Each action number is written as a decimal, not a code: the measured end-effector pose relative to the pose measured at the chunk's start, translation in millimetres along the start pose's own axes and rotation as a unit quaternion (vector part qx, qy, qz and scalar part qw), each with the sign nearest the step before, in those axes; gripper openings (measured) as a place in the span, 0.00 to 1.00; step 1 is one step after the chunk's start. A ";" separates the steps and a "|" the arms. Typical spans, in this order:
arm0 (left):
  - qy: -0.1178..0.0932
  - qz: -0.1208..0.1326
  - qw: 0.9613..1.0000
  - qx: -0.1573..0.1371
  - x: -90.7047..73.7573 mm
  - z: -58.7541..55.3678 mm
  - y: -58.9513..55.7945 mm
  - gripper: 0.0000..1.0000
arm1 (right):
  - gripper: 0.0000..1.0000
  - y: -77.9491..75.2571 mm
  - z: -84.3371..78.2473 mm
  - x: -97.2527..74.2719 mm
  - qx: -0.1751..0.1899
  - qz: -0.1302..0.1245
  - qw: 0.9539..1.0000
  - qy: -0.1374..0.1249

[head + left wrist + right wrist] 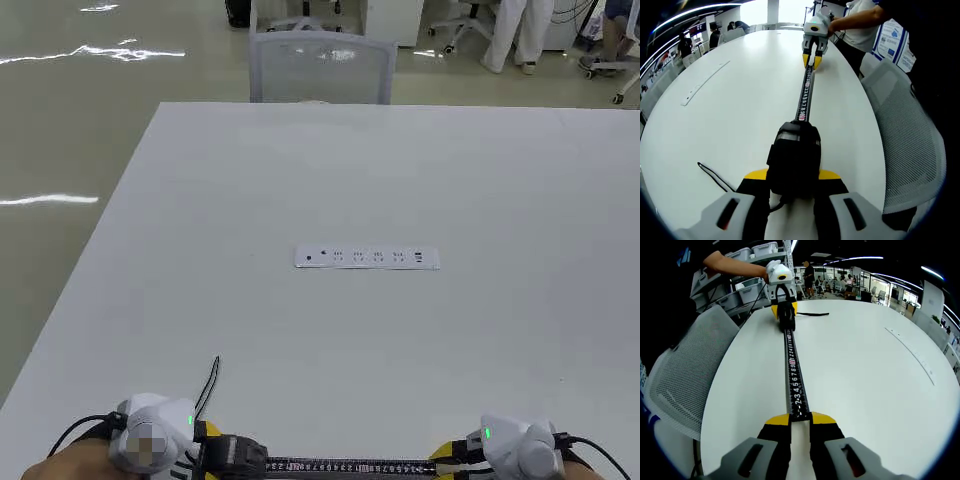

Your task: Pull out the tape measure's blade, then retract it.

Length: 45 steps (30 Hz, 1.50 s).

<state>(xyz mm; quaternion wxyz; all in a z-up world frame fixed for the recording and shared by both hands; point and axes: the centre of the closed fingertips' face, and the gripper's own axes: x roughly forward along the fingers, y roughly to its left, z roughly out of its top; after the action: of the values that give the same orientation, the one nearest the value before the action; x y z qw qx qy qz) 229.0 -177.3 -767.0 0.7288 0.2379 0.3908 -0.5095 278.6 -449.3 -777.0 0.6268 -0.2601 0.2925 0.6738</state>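
Note:
The black tape measure case (794, 157) sits clamped between the yellow-tipped jaws of my left gripper (792, 176). Its black blade (806, 90) with white numbers runs straight out over the white table (740, 100) to my right gripper (813, 59) at the far end. In the right gripper view the blade (794, 375) ends between the jaws of my right gripper (800, 419), which is shut on its tip. The case (786, 315) and left gripper (782, 304) lie far off there. In the head view the case (235, 455) and blade (350, 466) span the near table edge between both grippers.
A white power strip (366, 257) lies flat mid-table. A thin black wrist cord (208, 385) trails from the case. A grey mesh chair (320, 66) stands at the far table edge and another mesh chair (910, 130) beside the near edge. People stand in the background.

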 end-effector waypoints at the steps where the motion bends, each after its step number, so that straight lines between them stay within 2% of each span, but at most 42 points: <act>1: 0.000 0.000 1.000 0.000 0.1 0.1 -0.1 0.30 | 0.12 0.4 -2.0 1.1 0.002 0.003 1.000 0.002; 11: 0.010 0.002 1.000 0.012 0.1 2.2 -1.3 0.30 | 0.13 2.0 -6.3 5.5 -0.019 -0.005 0.999 0.028; 14: 0.012 0.004 1.000 0.015 0.7 1.2 -0.8 0.30 | 0.14 3.5 -8.3 7.9 -0.036 -0.008 0.998 0.043; 15: 0.012 0.005 1.000 0.016 0.7 1.0 -0.7 0.30 | 0.14 2.3 -4.7 10.5 -0.026 -0.010 0.999 0.037; 17: 0.014 0.006 1.000 0.016 0.9 0.8 -0.4 0.30 | 0.14 0.6 -6.7 7.7 -0.022 -0.014 0.999 0.043; 20: 0.025 0.009 0.999 0.031 1.3 -0.2 0.1 0.30 | 0.15 -0.3 -6.7 6.7 -0.027 -0.019 0.998 0.048; 24: 0.033 0.013 0.998 0.042 1.2 -0.8 1.8 0.30 | 0.21 0.1 1.4 5.1 -0.020 -0.023 0.999 0.034; 32: 0.037 0.021 0.998 0.047 1.2 -1.7 1.5 0.31 | 0.28 4.8 5.7 4.3 -0.019 -0.027 0.999 0.037; 38: 0.033 0.031 0.998 0.038 -1.9 -1.9 1.2 0.34 | 0.36 7.6 5.4 -1.1 -0.006 -0.039 0.998 0.039; 45: 0.009 0.058 0.998 0.004 -11.2 -1.5 4.0 0.40 | 0.41 11.0 7.4 -9.2 0.023 -0.066 0.997 0.031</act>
<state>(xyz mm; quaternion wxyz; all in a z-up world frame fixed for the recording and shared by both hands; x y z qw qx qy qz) 230.2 -168.5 -759.0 0.7527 0.2677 0.3812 -0.4652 268.5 -450.8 -764.5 0.6663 -0.2853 0.3091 0.6157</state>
